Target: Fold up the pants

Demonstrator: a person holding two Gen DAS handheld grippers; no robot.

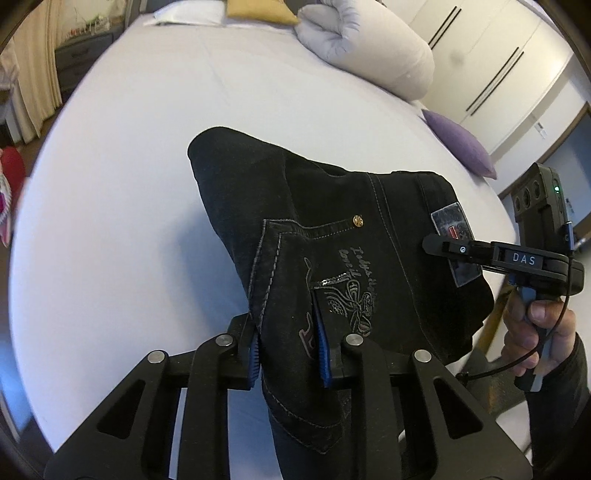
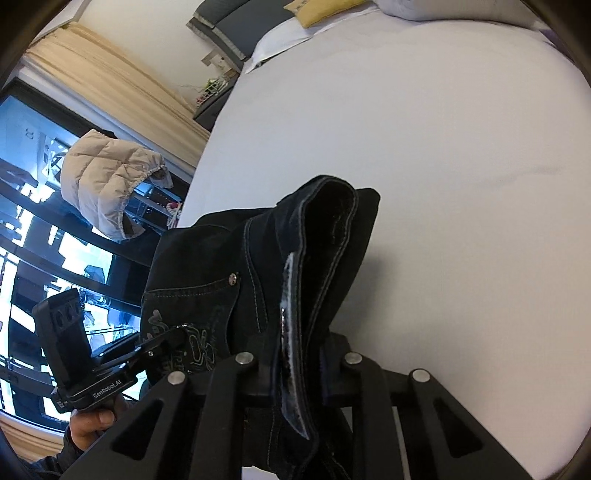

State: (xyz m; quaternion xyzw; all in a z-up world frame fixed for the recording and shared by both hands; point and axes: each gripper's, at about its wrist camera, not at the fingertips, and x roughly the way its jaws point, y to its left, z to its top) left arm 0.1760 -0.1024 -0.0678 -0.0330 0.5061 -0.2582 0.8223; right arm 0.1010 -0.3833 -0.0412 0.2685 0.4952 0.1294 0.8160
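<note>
Black jeans (image 1: 332, 206) with an embroidered back pocket and a leather label hang lifted above the white bed (image 1: 129, 184). In the left wrist view my left gripper (image 1: 288, 332) is shut on the pocket side of the waistband, its blue pads (image 1: 323, 350) pressing the cloth. My right gripper (image 1: 439, 245) comes in from the right, held by a hand (image 1: 535, 332), and is shut on the waistband by the label. In the right wrist view the jeans (image 2: 325, 229) drape between the right gripper (image 2: 299, 354) fingers, and the left gripper (image 2: 173, 332) grips the pocket side. The legs are hidden below.
A rolled white duvet (image 1: 369, 48), a purple cushion (image 1: 458, 144) and a yellow pillow (image 1: 258, 9) lie along the far side of the bed. White wardrobe doors (image 1: 498, 55) stand beyond. A beige puffer jacket (image 2: 107, 177) hangs by the window (image 2: 37, 221).
</note>
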